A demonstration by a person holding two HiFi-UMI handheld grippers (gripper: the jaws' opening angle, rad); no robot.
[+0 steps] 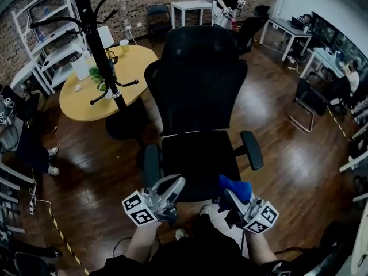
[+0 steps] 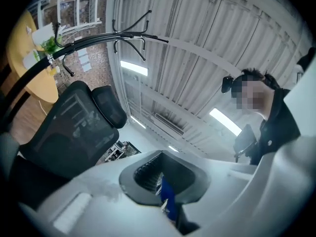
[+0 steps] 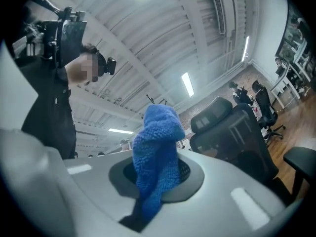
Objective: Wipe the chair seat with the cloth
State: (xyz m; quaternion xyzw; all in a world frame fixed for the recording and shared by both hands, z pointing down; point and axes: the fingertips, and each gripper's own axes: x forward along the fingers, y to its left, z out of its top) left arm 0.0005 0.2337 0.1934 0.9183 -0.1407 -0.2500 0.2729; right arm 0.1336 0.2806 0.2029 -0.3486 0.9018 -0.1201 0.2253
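A black office chair stands in front of me; its seat (image 1: pixel 198 157) is bare and its mesh back (image 1: pixel 198 79) rises behind it. My right gripper (image 1: pixel 226 194) hovers at the seat's front right edge, shut on a blue fluffy cloth (image 1: pixel 236 186). In the right gripper view the cloth (image 3: pixel 157 152) bunches up out of the closed jaws of the gripper (image 3: pixel 158 184). My left gripper (image 1: pixel 176 183) hangs at the seat's front left edge. In its own view the left gripper (image 2: pixel 159 180) has its jaws together, with only a thin blue sliver in the seam. Both gripper cameras tilt up toward the ceiling.
The chair's armrests (image 1: pixel 252 149) (image 1: pixel 152 164) flank the seat. A black coat stand (image 1: pixel 100 45) and a round yellow table (image 1: pixel 135 68) stand at the back left, beside white shelving (image 1: pixel 46 33). White desks (image 1: pixel 287 30) and another chair (image 1: pixel 310 99) line the right; a person (image 1: pixel 227 4) stands far behind.
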